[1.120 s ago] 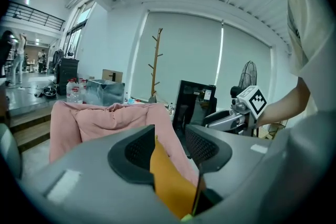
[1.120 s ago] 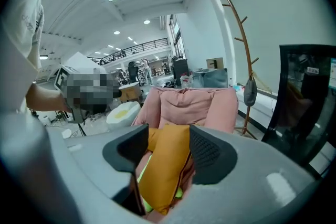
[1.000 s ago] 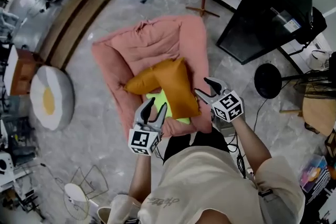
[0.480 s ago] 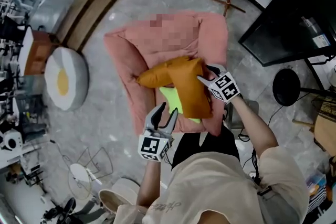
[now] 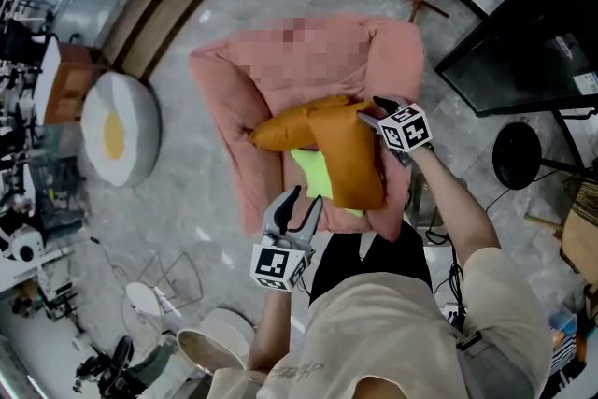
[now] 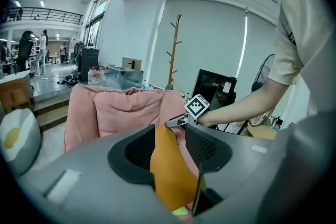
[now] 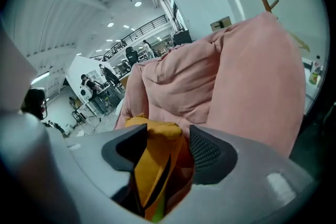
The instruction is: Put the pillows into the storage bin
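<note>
1. Left tongs (image 5: 306, 197), low in the middle of the head view, stand spread. The lower edge of the orange pillow (image 5: 344, 165) runs between the jaws, but neither pad presses on it.
2. Right tongs (image 5: 370, 110), right of centre, have just been opening and now gape wide around the pillow's upper corner without pinching it.
3. Likely risk: each pair closes on only a thin fold at the pillow's edge. The stuffed body would then sag between the two grips, and the smooth cloth could slip out.
4. The green pillow (image 5: 316, 178) lies partly under the orange one. A deep bite by the left tongs could catch both, so the green one might drag and drop to the floor.
5. The orange pillow is a plump oblong with smooth woven cloth and puckered corners. The green one is brighter and looks flatter.
6. Both pillows rest on the pink lounger (image 5: 299, 61), centre frame, which is soft, rumpled and thick-walled. Its loose cloth could be pinched along with a pillow.
7. Farther off at the left lies a round egg-patterned cushion (image 5: 117, 131) on glossy grey floor. I cannot pick out the storage bin.
</note>
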`<state>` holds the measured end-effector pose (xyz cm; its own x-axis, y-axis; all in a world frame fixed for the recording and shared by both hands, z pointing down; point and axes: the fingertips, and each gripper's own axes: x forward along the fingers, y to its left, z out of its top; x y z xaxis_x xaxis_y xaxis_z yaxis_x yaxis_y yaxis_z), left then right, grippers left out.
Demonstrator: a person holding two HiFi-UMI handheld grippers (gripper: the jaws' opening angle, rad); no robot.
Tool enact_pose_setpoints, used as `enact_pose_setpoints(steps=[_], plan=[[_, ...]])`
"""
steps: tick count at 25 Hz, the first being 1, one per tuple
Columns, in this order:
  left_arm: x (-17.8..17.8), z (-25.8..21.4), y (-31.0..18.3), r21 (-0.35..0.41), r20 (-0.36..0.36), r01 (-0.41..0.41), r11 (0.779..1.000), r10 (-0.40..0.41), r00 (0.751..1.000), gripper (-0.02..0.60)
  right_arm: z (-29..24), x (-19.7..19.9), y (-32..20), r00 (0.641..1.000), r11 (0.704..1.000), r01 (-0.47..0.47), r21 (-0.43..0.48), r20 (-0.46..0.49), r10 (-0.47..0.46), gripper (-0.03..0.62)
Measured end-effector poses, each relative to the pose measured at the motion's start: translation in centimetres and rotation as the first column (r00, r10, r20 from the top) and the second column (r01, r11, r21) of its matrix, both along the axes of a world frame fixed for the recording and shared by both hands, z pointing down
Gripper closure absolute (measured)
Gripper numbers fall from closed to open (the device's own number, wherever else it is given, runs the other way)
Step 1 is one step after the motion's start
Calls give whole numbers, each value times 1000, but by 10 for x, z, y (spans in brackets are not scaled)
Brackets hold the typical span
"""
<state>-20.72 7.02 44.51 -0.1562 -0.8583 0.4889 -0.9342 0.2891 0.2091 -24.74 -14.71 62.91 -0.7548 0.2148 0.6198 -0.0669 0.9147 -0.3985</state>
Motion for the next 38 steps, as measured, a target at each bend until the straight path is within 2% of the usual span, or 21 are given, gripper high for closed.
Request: enact_pose_setpoints(steps=[5, 7, 9, 13, 18, 23, 31, 34, 38], plan=[[-3, 7, 13, -7, -18, 13, 1000, -13, 1000, 382, 12, -6, 5, 999, 994, -25, -108, -28, 23, 356], [-7, 10, 19, -8, -25, 18, 1000, -19, 1000, 382, 11, -7, 8, 999, 991, -28, -134, -24, 24, 382], [-12, 11, 22, -2, -32, 24, 1000, -24, 999, 382, 7, -8, 11, 1000, 992, -12, -125, -15, 10, 416], [-17, 10, 24, 26, -36, 28, 999, -27, 999, 383, -5, -4, 23, 1000, 999, 26, -43, 7, -26, 498], [-21, 9, 30, 59, -39, 0, 998, 2, 999, 385, -33, 9, 54, 997, 998, 24, -54, 68, -20, 522], [-25, 9, 32, 112, -60, -32, 993, 38, 997, 390, -61, 38, 85, 995, 999, -2, -50, 98, 7, 525], [-31, -3, 22, 186, -29, -128, 974, 136, 990, 391, -97, 92, 127, 987, 994, -104, -40, 120, 108, 528], [-28, -10, 20, 206, -9, -175, 963, 180, 984, 393, -115, 110, 138, 975, 985, -165, -44, 145, 170, 531], [-20, -12, 21, 212, 5, -247, 945, 252, 968, 394, -148, 127, 146, 947, 969, -249, 0, 208, 244, 533]])
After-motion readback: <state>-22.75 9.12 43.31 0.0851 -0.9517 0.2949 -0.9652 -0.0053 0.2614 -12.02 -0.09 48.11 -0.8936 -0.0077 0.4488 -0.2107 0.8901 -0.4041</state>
